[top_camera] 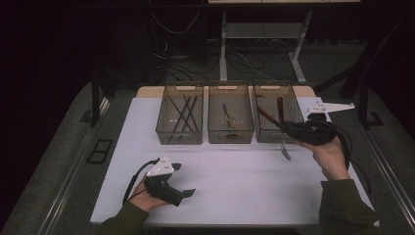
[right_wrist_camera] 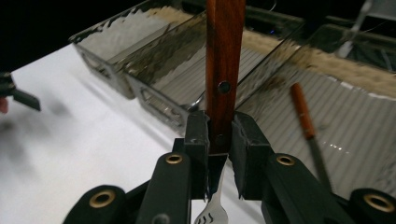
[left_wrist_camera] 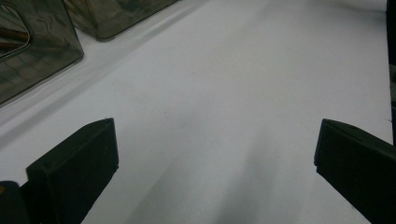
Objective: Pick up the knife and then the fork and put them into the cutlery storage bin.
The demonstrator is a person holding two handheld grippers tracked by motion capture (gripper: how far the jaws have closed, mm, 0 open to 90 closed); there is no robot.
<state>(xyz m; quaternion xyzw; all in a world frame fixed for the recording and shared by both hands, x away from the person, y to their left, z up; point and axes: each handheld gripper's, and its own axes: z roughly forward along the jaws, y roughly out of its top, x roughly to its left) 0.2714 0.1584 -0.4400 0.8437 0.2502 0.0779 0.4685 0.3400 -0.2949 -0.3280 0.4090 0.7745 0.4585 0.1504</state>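
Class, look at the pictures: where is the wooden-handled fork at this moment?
The fork is clamped in the right tool, held at the table's right side just in front of the rightmost bin.

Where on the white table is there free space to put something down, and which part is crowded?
The white table is bare in front of the three trays, between the left gripper and the right gripper. The strip left of the left tray is bare too. It is crowded at the right tray, where the right gripper holds a fork.

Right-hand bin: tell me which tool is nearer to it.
Right. The right tool hangs at the right-hand bin's near right corner, shut on a wooden-handled fork. The left tool rests near the table's front left, far away.
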